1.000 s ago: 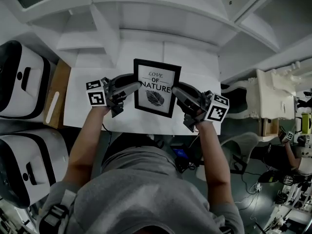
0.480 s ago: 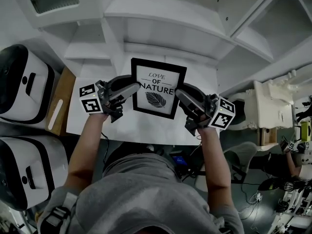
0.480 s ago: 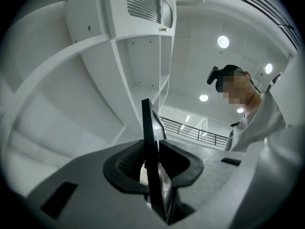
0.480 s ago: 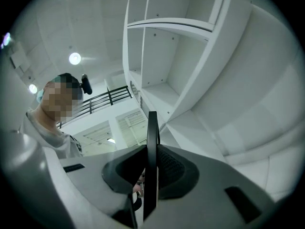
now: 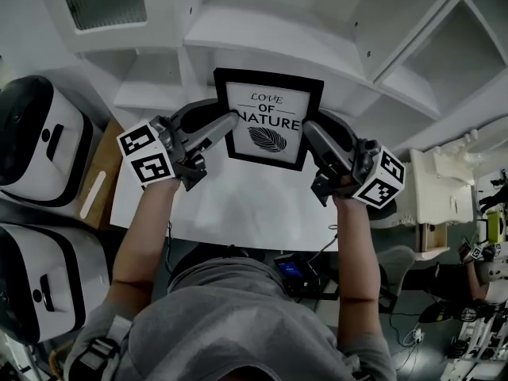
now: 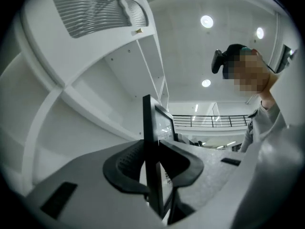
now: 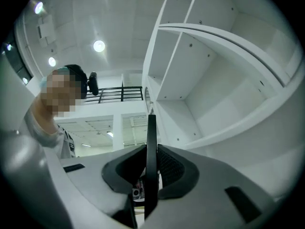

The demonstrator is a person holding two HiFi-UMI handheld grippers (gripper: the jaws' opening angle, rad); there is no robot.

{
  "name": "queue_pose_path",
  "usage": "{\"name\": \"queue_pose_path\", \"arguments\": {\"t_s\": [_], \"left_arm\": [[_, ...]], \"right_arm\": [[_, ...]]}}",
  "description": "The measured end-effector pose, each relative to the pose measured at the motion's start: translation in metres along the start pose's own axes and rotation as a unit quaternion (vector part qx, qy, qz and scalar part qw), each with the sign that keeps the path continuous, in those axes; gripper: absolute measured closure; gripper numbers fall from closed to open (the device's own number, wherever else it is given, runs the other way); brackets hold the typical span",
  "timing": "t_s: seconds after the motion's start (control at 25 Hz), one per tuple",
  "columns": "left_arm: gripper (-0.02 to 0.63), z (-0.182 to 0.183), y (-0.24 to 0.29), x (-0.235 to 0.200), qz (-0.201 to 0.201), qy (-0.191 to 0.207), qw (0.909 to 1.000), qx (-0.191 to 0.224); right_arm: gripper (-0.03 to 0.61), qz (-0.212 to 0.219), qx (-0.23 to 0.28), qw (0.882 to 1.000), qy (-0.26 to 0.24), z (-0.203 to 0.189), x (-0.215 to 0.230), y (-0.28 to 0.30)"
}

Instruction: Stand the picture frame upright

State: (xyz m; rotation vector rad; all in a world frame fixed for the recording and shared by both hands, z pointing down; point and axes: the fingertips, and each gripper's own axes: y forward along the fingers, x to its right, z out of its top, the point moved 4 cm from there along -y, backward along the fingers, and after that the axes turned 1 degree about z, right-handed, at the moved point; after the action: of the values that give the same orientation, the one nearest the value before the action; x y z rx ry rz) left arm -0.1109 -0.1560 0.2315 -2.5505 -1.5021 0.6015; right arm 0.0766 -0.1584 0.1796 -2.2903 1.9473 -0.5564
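Left gripper [image 5: 226, 124], jaws just closed on the picture frame's [image 5: 268, 119] left edge, and right gripper [image 5: 312, 132], pinching its right edge, have raised it above the white table [image 5: 238, 209] toward upper centre, forearms reaching forward.

**Tally by kind**

One picture frame [image 5: 267, 117], clamped by two grippers: the left gripper [image 5: 230, 123], whose fingers have just been closing onto it, and the right gripper [image 5: 311, 129]. Two white-and-black machines [image 5: 36, 137], well left of the left fingers. One counter [image 5: 238, 213], below both pairs of fingers.
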Motion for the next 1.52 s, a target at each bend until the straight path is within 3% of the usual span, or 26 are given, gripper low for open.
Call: {"name": "queue_pose_path", "arguments": {"t_s": [0.32,0.44,0.6,0.8,1.16,1.36,1.52], "left_arm": [[0.518,0.111,0.055,-0.019,0.040,0.079,0.9959,0.021],[0.518,0.133,0.070,-0.027,0.050,0.113,0.9921,0.021],[0.517,0.144,0.078,-0.032,0.066,0.157,0.9852,0.020],[0.517,0.145,0.076,-0.022,0.093,0.182,0.9784,0.033],[0.508,0.143,0.078,-0.015,0.150,0.239,0.9579,0.054],[0.502,0.184,0.112,-0.064,0.198,0.248,0.9473,0.044],[0.499,0.199,0.134,-0.105,0.217,0.242,0.9452,0.031]], "right_arm": [[0.495,-0.016,0.054,0.997,-0.049,0.102,0.036,0.047],[0.495,-0.035,0.066,0.994,-0.079,0.121,0.050,0.057],[0.494,-0.061,0.072,0.989,-0.111,0.126,0.061,0.063],[0.489,-0.078,0.070,0.985,-0.140,0.127,0.057,0.065],[0.486,-0.102,0.086,0.976,-0.170,0.121,0.057,0.064],[0.485,-0.133,0.082,0.971,-0.180,0.160,0.108,0.097],[0.483,-0.161,0.076,0.960,-0.215,0.176,0.145,0.116]]}}
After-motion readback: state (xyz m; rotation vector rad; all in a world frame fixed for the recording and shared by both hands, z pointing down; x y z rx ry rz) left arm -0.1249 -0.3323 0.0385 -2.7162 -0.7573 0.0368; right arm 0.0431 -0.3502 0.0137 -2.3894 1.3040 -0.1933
